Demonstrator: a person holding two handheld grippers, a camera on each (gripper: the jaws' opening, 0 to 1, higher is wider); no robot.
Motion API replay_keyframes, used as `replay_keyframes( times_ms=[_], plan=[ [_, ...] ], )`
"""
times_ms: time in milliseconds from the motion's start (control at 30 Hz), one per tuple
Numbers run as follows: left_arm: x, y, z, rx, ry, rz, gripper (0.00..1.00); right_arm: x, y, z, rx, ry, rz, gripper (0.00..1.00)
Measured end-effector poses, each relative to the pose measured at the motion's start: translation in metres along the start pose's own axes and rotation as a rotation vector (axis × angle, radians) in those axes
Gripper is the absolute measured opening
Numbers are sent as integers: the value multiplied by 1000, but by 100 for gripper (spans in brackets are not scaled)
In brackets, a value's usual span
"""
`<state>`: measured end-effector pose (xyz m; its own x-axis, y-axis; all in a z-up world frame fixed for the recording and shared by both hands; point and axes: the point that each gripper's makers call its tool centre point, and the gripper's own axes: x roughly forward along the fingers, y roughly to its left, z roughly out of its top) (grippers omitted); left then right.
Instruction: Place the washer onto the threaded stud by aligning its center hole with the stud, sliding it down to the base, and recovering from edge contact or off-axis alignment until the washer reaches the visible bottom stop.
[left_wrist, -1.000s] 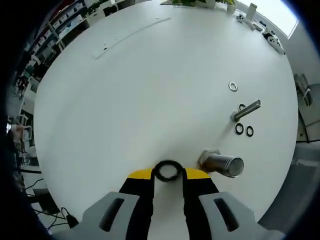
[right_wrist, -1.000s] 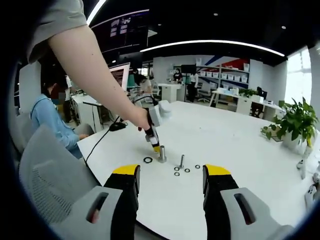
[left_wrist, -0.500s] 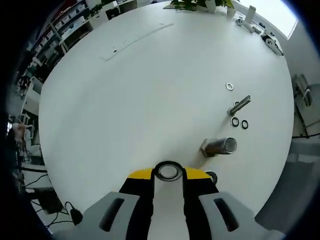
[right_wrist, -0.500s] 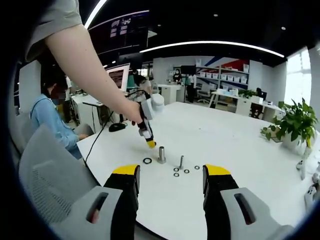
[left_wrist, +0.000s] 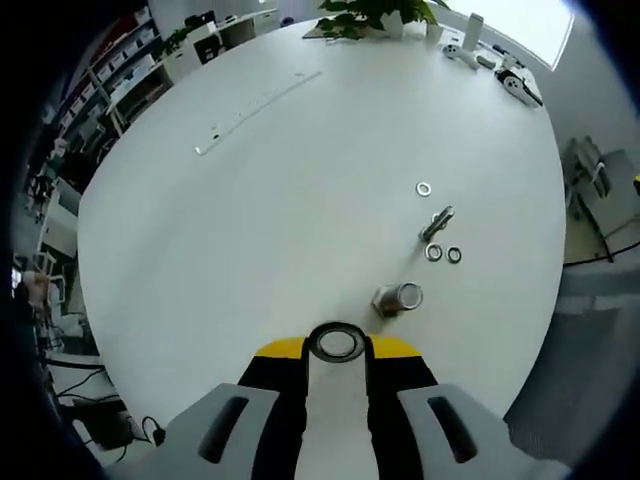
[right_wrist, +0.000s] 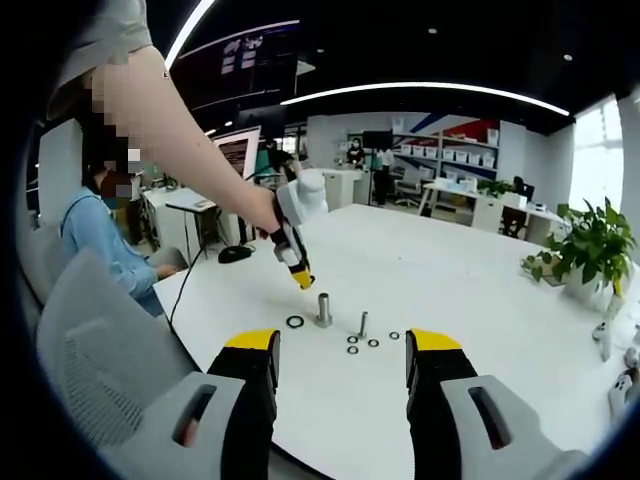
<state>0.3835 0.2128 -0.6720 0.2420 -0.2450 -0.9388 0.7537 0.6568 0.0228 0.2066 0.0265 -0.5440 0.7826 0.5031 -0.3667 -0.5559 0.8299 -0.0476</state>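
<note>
Left gripper (left_wrist: 337, 345) clamps the washer (left_wrist: 336, 342) between its yellow tips, held above the table (left_wrist: 300, 180) and apart from the upright stud (left_wrist: 397, 298); right gripper (right_wrist: 342, 350) gapes wide, holding nothing, facing the stud and small washers (right_wrist: 362, 344) beside it

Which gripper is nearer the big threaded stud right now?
Left. The left gripper, shut on a black washer, hovers just above and beside the big threaded stud. The right gripper is open and hangs back at the table's near edge.
</note>
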Motion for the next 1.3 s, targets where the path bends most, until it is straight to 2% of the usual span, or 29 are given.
replay_keyframes(
  times_ms=[300, 700, 900, 1000, 1067, 1167, 1300],
  plan=[
    [-8, -23, 15, 64, -34, -33, 19, 0, 1, 0, -1, -3, 1, 53],
    [-5, -41, 32, 108, -39, -60, 20, 0, 0, 0, -6, 0, -4, 53],
    [0, -48, 33, 142, -19, -66, 20, 0, -1, 0, -6, 0, -8, 54],
    [1, -48, 30, 201, 7, -45, 20, 0, -1, 0, -7, 1, -9, 54],
    [1, -44, 32, 272, 10, -5, 20, 0, -1, 1, -6, -2, -10, 54],
    [6, -51, 29, 257, 25, -36, 20, 0, -1, 0, -7, 1, -13, 54],
    [8, -53, 31, 283, 31, -26, 20, 0, -2, 0, -5, 4, -18, 54]
  ],
)
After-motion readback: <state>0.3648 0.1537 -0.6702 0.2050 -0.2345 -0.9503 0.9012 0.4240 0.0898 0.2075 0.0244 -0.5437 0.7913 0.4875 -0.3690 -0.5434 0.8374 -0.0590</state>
